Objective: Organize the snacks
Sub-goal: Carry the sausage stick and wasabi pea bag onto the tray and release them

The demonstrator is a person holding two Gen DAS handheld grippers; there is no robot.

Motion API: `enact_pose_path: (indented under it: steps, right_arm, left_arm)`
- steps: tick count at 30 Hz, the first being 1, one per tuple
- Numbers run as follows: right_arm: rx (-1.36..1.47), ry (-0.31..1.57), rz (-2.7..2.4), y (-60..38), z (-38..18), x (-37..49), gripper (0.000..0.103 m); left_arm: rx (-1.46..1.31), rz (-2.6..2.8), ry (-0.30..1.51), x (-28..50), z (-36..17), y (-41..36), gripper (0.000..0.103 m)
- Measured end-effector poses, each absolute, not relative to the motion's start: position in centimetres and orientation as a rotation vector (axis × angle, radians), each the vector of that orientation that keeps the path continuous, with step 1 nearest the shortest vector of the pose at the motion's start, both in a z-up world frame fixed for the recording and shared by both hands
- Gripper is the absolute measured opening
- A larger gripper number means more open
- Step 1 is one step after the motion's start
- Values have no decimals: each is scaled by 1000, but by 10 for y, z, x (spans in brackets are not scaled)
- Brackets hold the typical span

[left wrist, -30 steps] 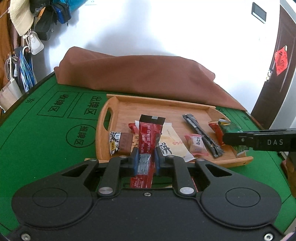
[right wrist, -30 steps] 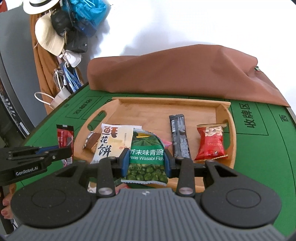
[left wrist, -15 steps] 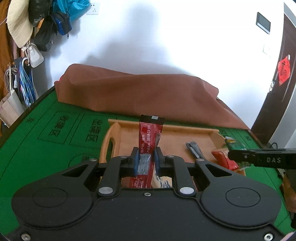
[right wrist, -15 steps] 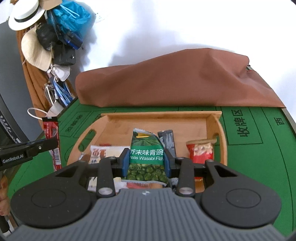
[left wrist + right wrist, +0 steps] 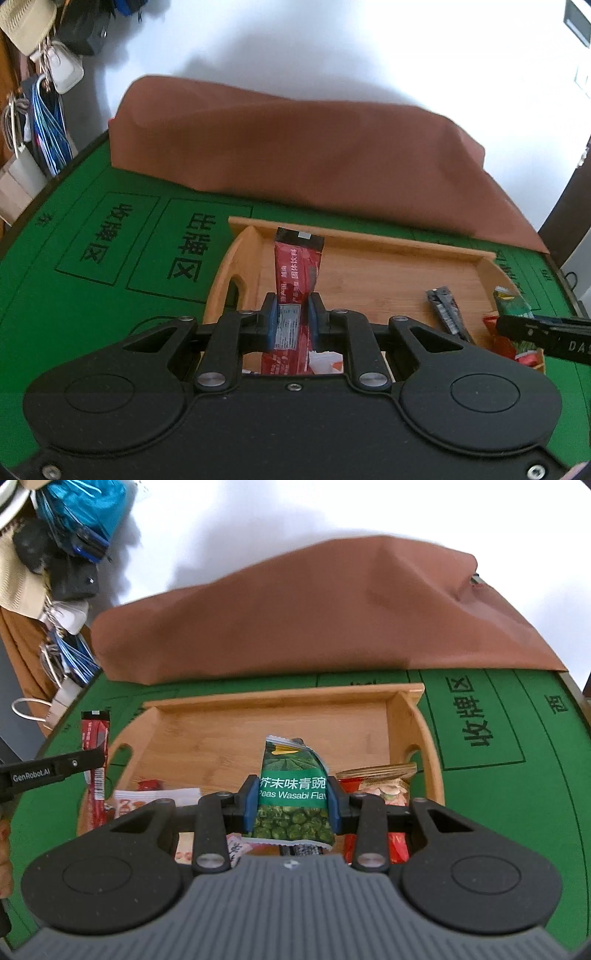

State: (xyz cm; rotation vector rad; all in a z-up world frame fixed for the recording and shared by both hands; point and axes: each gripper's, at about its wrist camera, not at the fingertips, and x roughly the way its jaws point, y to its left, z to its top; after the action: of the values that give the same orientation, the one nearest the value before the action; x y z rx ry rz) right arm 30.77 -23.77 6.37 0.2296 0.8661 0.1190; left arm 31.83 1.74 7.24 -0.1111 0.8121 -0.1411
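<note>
**Packets lifted over the tray, one in each hand**

Tray (image 5: 413,716) is the thing both packets hang above, and the coming move turns on which bare stretch of it lies under each. The left tongs (image 5: 291,314) are clamped on the red sachet (image 5: 297,266), whose long axis stands upright and points away toward the far wall of the tray; it sits over the tray's left end, near the handle slot. The right tongs (image 5: 291,797) are clamped on the green pea packet (image 5: 293,775), also upright, over the middle. Other snacks crowd the near edge: a red nut packet (image 5: 384,790) just right of the green one, a dark bar (image 5: 447,310) further along. The open wood lies beyond both packets, so a set-down there looks likeliest to me. The tray rests on the green surface (image 5: 498,812), with a brown cloth (image 5: 314,620) behind it
</note>
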Motion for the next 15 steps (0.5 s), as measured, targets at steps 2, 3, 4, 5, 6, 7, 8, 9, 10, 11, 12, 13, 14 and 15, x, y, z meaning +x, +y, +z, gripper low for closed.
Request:
enact_pose_path:
  steps: [2,3,4,5,6,7,8,9,10,11,12,13,14,15]
  right_arm:
    - [226,880,114,-236,57,313,41]
    - [224,885,113,-235,55,315,41]
    - [221,891,113,-234,52,317,41]
    - [216,896,114,-233,50,319,41]
    - [210,901,113,-232,47,321,41]
    - [205,907,112,-231,45,323,41]
    - [203,913,112,-230,42,324,41]
    - [202,917,112,-229,40,325,41]
    - [202,921,112,-228,38,327,41]
    - [201,925,111,-228,36,328,41]
    - [202,928,111,-227,35,329,41]
    - [202,933,113,-227,33,330,41]
    - [201,938,115,-226,31,331,41]
    - [200,942,116,-226,29,332,41]
  left_arm:
    - [-104,-136,823,323,67,16,16]
    - [-99,-134,827,326,65,14,16]
    - [-97,-130,831,328,62,13,16]
    - [-98,-128,837,331,59,12,16]
    - [-100,-128,846,333,55,12,16]
    - [-102,-126,855,335,52,11,16]
    - [-103,-124,862,337,49,10,16]
    - [-104,-123,867,339,46,10,16]
    - [-107,-123,870,341,43,10,16]
    - [-110,-123,873,342,42,10,16]
    - [-110,-122,876,343,40,9,16]
    - [-109,-122,879,344,39,9,16]
    - [-105,-121,881,345,37,8,16]
    - [-100,-119,882,346,36,7,16]
